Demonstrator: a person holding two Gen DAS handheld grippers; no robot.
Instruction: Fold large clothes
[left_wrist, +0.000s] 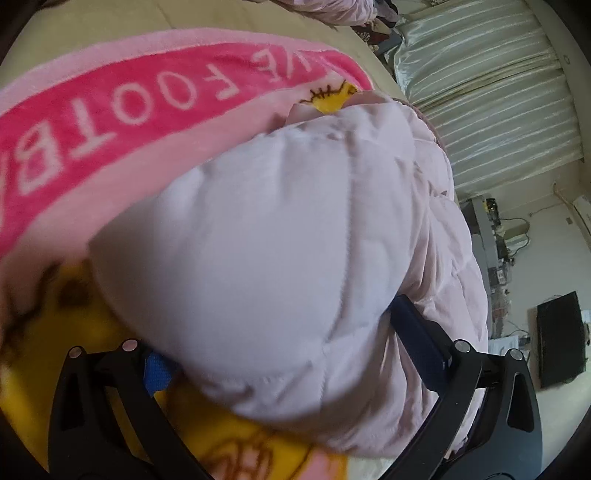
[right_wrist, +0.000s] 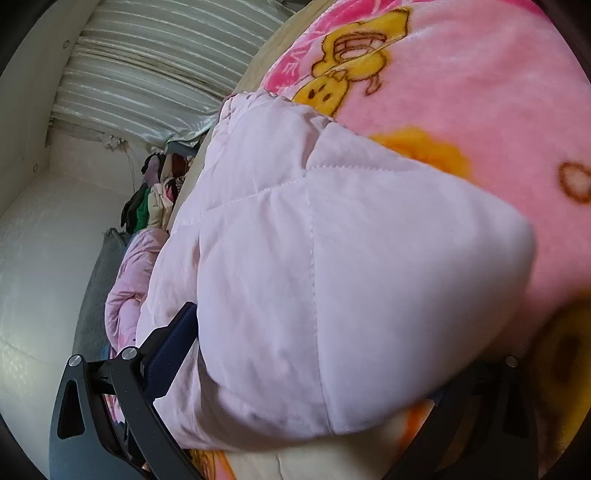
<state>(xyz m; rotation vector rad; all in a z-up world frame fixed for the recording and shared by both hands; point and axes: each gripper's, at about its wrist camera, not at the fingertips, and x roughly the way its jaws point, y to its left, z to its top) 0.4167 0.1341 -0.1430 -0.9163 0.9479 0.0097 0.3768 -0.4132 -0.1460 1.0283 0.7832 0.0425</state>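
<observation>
Left wrist view: my left gripper (left_wrist: 288, 343) has its two black fingers spread around a thick bunch of pale pink quilted jacket (left_wrist: 280, 236). The dark blue pad of one finger (left_wrist: 417, 339) presses the jacket's right flank; the bright blue pad opposite (left_wrist: 157, 371) sits at the fabric's lower left edge. The padding bulges up between them and fills most of the frame. I read this as clamped on the jacket, jaws held wide by the bulk.

Under and behind the jacket lies a fleece blanket (left_wrist: 110, 110), pink with a hot-pink band carrying white letters, "FOOTB" legible, and yellow cartoon patches. The blanket rests on a beige bed surface (left_wrist: 92, 22). Pleated pale curtains (left_wrist: 491, 96) run along the right, with a dark box-like item (left_wrist: 559, 338) on the floor below them.

Right wrist view: my right gripper (right_wrist: 325, 354) straddles another fold of the same jacket (right_wrist: 314, 258). A dark blue finger pad (right_wrist: 173, 343) bears against the fabric on the left; the other finger is mostly hidden behind the puffed quilting and blurred. Grip appears closed on the jacket. The blanket (right_wrist: 461, 92) spreads beyond, yellow duck-like figures showing. Hanging clothes (right_wrist: 155, 192) cluster by the white wall (right_wrist: 44, 258) at left.
</observation>
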